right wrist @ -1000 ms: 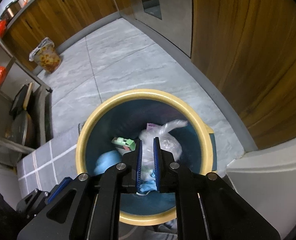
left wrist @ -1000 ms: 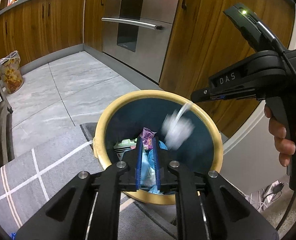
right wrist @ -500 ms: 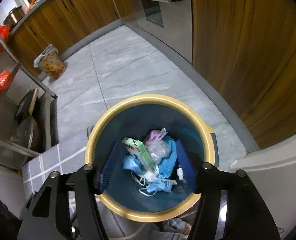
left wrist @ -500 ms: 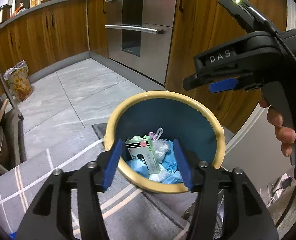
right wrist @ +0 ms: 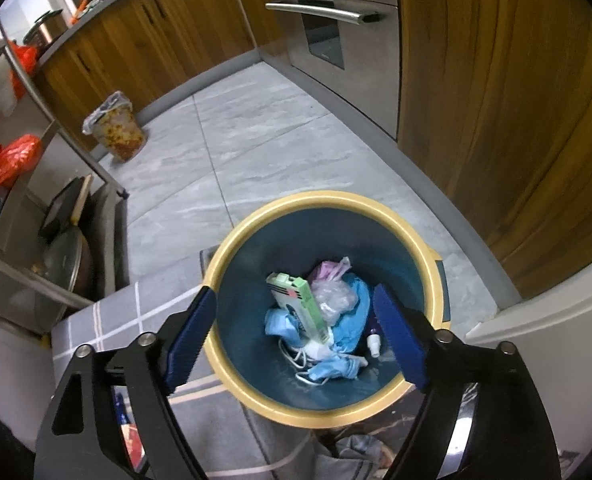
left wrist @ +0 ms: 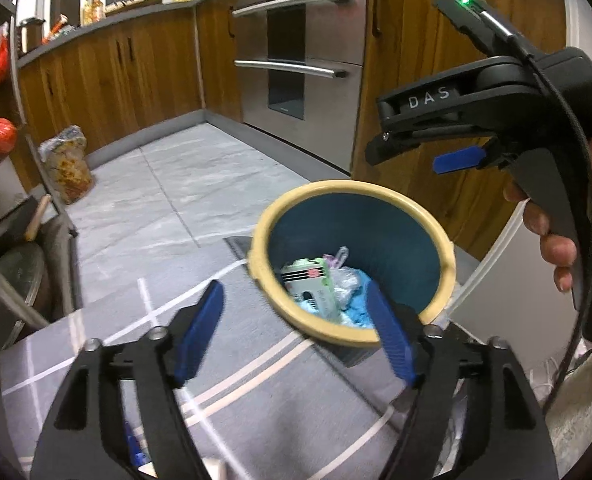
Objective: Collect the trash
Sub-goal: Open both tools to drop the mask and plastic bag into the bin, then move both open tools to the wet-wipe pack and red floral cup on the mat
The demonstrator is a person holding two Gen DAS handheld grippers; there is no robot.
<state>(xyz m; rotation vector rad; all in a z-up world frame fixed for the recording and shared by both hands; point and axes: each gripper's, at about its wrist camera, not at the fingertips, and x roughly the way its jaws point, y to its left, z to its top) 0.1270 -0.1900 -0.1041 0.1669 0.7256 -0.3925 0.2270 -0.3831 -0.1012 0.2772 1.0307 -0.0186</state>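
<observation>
Status: trash deposited in bin [right wrist: 436, 268].
My left gripper [left wrist: 296, 332] and right gripper [right wrist: 296, 328] are opening, empty, at lower centre; carton [right wrist: 300, 304] and wrappers [right wrist: 332, 296] lie inside.

This was a home kitchen. Wooden cabinets [left wrist: 108, 76] ran along the far wall under a grey countertop [left wrist: 96, 26] crowded with jars and packets. A built-in steel oven [left wrist: 300, 64] stood far right. The floor [right wrist: 256, 128] was grey tile, and a rack [right wrist: 56, 248] of pans stood on the left.
</observation>
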